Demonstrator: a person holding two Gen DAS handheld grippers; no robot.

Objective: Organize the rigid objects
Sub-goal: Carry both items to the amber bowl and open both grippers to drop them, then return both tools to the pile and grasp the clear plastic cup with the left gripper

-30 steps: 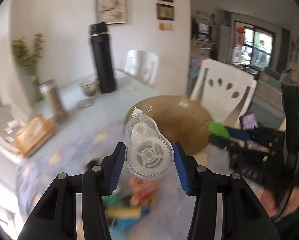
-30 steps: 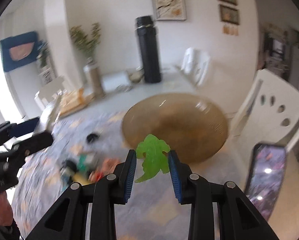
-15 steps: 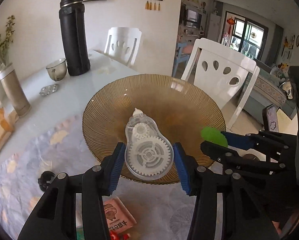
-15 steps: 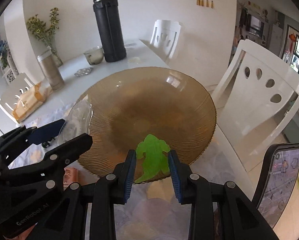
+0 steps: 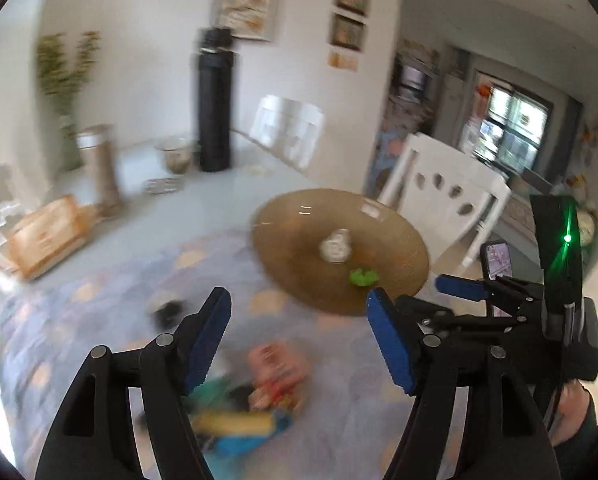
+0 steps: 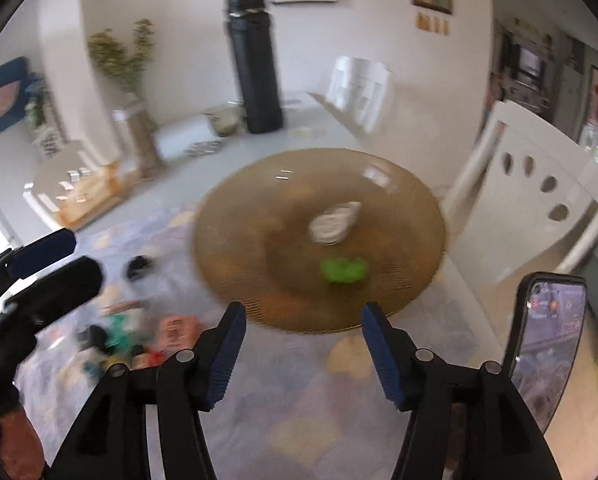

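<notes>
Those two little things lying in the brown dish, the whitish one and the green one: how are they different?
The whitish clear piece is pale and colourless; the green toy is bright green. The whitish piece looks somewhat larger and rounded, tapering at one end; the green toy is smaller and lumpier. The whitish one lies farther from the grippers, the green one nearer. Both rest loose in the brown dish, held by nothing.

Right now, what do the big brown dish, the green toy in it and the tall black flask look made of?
Brown dish: probably tinted glass or clear plastic, going by its fine ribbing, amber translucency and glossy highlights. Green toy: likely plastic or rubber with a bright, even colour; blur hides the finish. Black flask: seemingly coated metal or plastic, with a dark matte body.
</notes>
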